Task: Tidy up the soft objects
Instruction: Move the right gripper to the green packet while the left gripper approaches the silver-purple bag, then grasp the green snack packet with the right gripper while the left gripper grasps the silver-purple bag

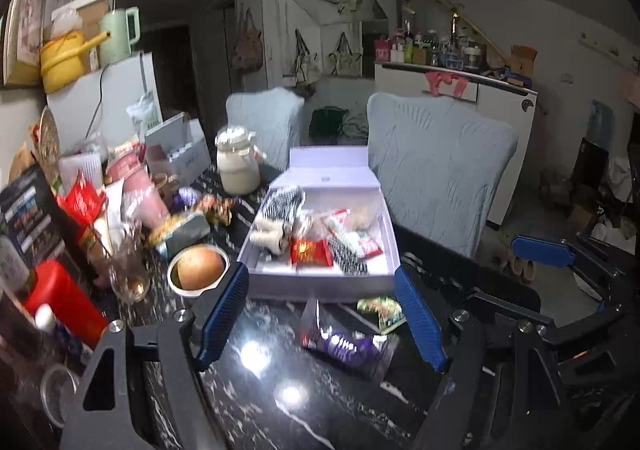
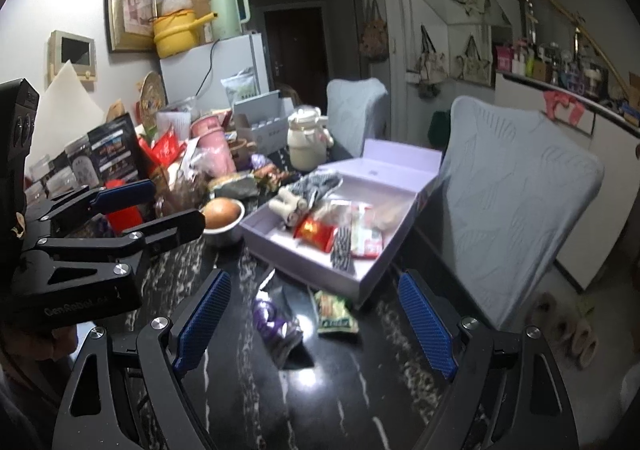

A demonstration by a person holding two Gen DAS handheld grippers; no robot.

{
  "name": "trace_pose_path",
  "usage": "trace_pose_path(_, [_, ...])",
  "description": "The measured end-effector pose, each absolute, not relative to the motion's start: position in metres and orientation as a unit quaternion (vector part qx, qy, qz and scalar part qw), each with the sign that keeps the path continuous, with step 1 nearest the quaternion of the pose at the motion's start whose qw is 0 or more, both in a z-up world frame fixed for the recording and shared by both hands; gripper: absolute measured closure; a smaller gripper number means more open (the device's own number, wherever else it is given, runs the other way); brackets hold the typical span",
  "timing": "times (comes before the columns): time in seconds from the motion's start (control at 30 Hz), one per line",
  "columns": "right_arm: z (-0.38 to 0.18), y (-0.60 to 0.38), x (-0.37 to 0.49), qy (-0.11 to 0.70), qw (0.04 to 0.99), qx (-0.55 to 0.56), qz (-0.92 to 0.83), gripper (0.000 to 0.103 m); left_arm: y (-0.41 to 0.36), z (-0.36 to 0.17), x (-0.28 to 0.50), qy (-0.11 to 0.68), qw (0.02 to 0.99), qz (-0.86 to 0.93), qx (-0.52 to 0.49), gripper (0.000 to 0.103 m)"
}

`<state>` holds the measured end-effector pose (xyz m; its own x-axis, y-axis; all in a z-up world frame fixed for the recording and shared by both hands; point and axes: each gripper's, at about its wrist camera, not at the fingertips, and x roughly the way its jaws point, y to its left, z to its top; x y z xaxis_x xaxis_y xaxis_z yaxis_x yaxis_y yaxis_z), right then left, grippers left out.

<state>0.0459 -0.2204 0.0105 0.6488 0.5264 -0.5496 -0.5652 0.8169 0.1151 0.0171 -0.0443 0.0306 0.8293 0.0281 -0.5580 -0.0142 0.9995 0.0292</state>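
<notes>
Grippers: we see left gripper and right gripper parted, empty, above purple packet; lavender box beyond.

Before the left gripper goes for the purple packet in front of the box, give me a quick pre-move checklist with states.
1. Left gripper open and empty: ok.
2. Right gripper open and empty: ok.
3. Purple packet lying free on the black table, nothing on top: ok.
4. Green packet apart from the purple one: cannot tell, they look very close.
5. White box open with room inside: ok.
6. Bowl clear of the left finger: not ok, it sits close.
</notes>
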Motion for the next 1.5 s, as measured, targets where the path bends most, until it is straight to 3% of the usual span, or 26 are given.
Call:
trace_pose_path(0.5, [-0.061, -0.196, 0.062, 0.371, 0.873, -0.026, 0.316, 0.016, 0.000, -0.036, 0.019, 0.362, 0.930, 0.021, -0.050, 0.028])
trace_pose_path(1.1, [-0.095, -0.195, 0.120, 0.408, 0.866, -0.024, 0.288, 0.018, 0.001, -0.074, 0.062, 0.412, 0.907, 0.018, -0.082, 0.028])
trace_pose_path(1.27, [-0.107, -0.188, 0.140, 0.428, 0.854, -0.028, 0.296, 0.023, -0.005, -0.078, 0.073, 0.417, 0.905, 0.015, -0.077, 0.028])
trace_pose_path(1.43, [-0.123, -0.178, 0.157, 0.462, 0.833, -0.031, 0.301, 0.038, -0.004, -0.081, 0.079, 0.422, 0.903, 0.017, -0.076, 0.028])
trace_pose_path(1.5, [-0.127, -0.176, 0.159, 0.468, 0.829, -0.029, 0.305, 0.050, -0.003, -0.083, 0.080, 0.426, 0.901, 0.017, -0.082, 0.028])
